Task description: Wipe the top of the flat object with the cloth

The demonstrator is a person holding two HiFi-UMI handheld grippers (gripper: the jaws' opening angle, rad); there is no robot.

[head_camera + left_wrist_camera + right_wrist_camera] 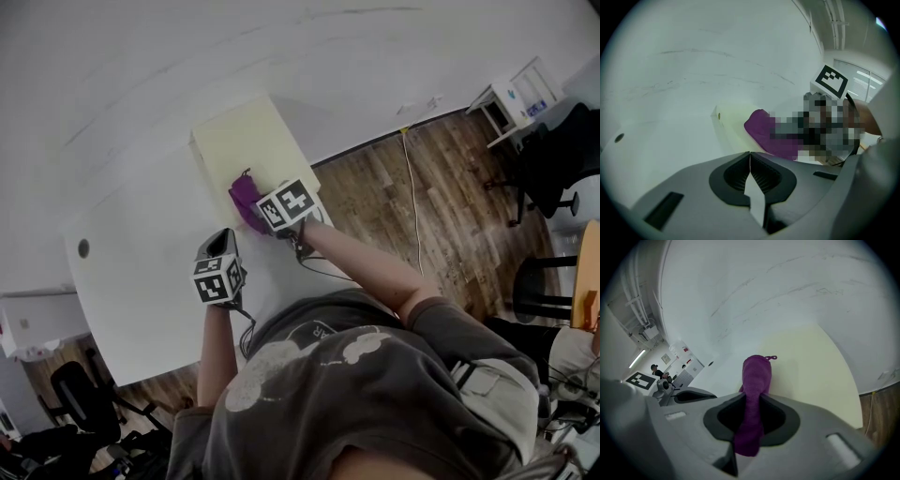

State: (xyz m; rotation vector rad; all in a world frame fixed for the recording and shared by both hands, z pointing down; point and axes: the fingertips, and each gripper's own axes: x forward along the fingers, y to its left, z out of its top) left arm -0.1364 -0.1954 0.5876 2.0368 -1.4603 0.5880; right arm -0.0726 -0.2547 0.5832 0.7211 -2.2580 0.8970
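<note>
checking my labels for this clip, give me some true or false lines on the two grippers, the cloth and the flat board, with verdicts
1. The right gripper is shut on the purple cloth. True.
2. The left gripper holds a corner of the cloth. False: its jaws are together with nothing between them.
3. The cloth's free end sits on the pale yellow board. True.
4. The left gripper is over the board. False: it is over the white table, off to the board's side.
</note>
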